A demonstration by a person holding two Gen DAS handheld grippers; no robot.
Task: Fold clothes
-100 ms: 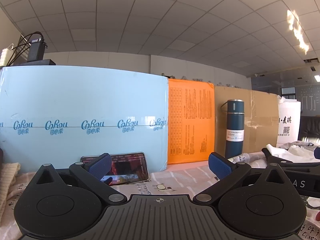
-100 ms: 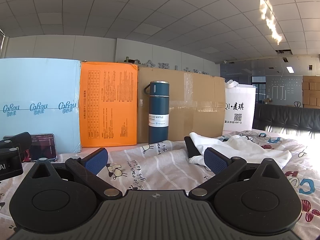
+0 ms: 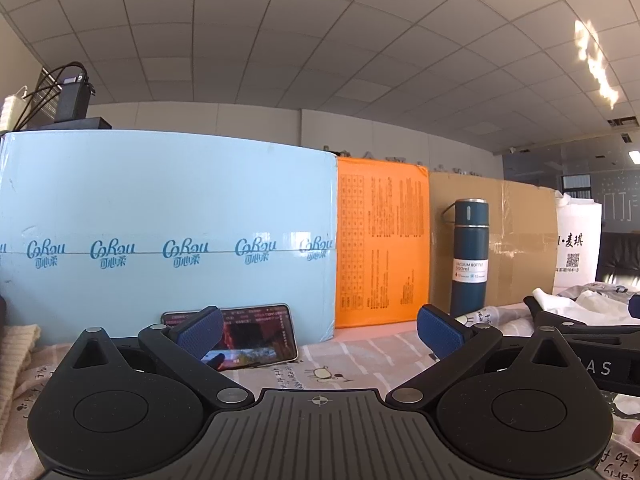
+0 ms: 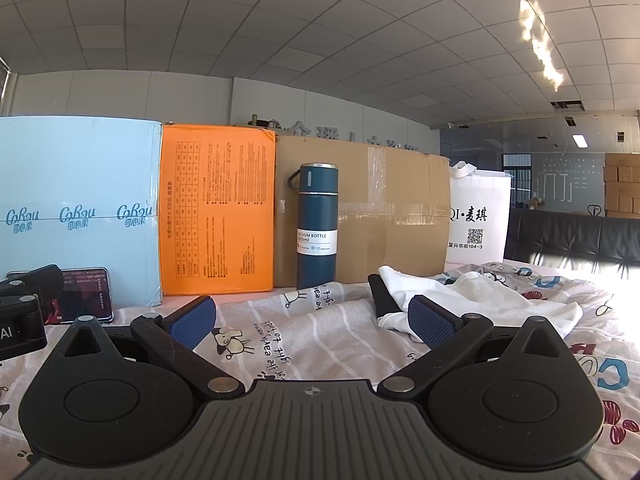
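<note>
A crumpled white garment [image 4: 480, 300] with a black part lies on the printed bedsheet [image 4: 304, 332], just beyond the right fingertip of my right gripper [image 4: 312, 322]. That gripper is open, low over the sheet, with nothing between its blue pads. In the left wrist view my left gripper [image 3: 320, 332] is open too and empty, pointing level at the boxes. The white garment [image 3: 592, 308] shows at that view's right edge, behind the right gripper's black body [image 3: 580, 344]. A cream knitted cloth [image 3: 16, 356] lies at the far left.
Along the back stand a light blue box [image 3: 168, 232], an orange box [image 4: 218, 212], a cardboard box [image 4: 380, 208] and a white bag [image 4: 478, 220]. A dark blue vacuum bottle [image 4: 318, 226] stands before the cardboard. A lit phone [image 3: 256, 340] leans on the blue box.
</note>
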